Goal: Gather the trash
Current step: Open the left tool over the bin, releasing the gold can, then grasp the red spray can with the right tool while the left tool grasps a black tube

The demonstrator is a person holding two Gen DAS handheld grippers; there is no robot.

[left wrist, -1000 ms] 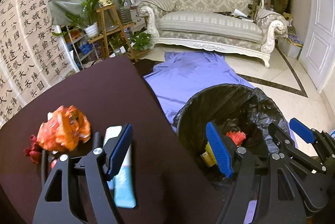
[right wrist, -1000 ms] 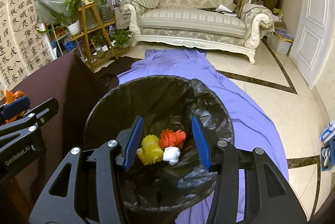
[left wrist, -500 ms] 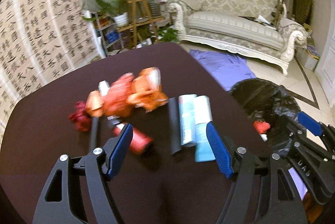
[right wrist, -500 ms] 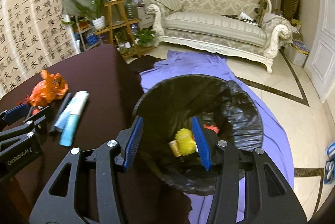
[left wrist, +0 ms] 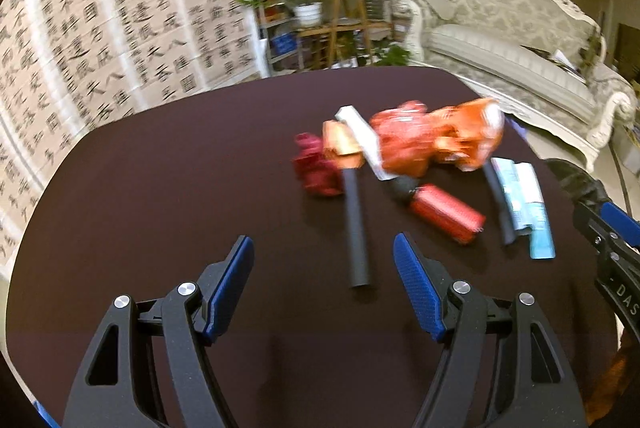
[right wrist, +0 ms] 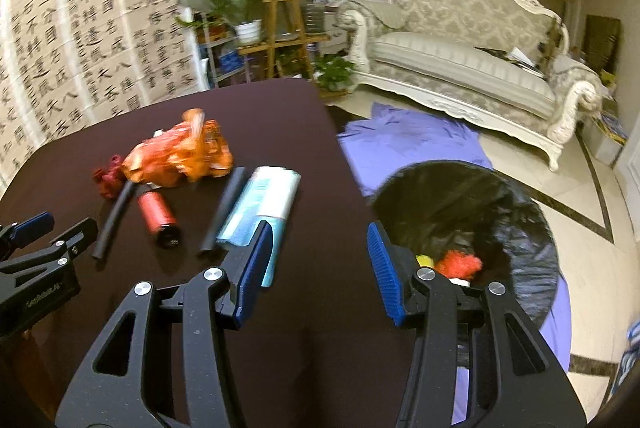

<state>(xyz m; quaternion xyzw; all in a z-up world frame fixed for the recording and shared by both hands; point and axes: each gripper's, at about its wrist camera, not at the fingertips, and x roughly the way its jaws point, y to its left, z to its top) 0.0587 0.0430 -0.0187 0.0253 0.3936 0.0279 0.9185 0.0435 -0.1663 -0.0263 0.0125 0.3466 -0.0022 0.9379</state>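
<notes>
Trash lies on a dark brown table (left wrist: 160, 188): an orange crumpled wrapper (left wrist: 436, 140) (right wrist: 180, 156), a red crumpled piece (left wrist: 316, 168), a red cylinder (left wrist: 444, 212) (right wrist: 158, 216), two black tubes (left wrist: 356, 228) (right wrist: 224, 208) and light blue packets (left wrist: 524, 200) (right wrist: 260, 208). My left gripper (left wrist: 324, 280) is open and empty, just short of the near black tube. My right gripper (right wrist: 316, 264) is open and empty over the table's right edge, between the blue packets and the black-lined trash bin (right wrist: 472, 220), which holds yellow and red trash.
A purple sheet (right wrist: 408, 144) lies on the tiled floor beside the bin. A white ornate sofa (right wrist: 460, 64) stands behind. A wooden plant stand (right wrist: 280, 28) and calligraphy sheets (left wrist: 100, 28) line the left wall.
Both grippers have swung left, away from the bin and over the table. The left now faces the trash pile; the right has left the bin's opening. Both stay open.
</notes>
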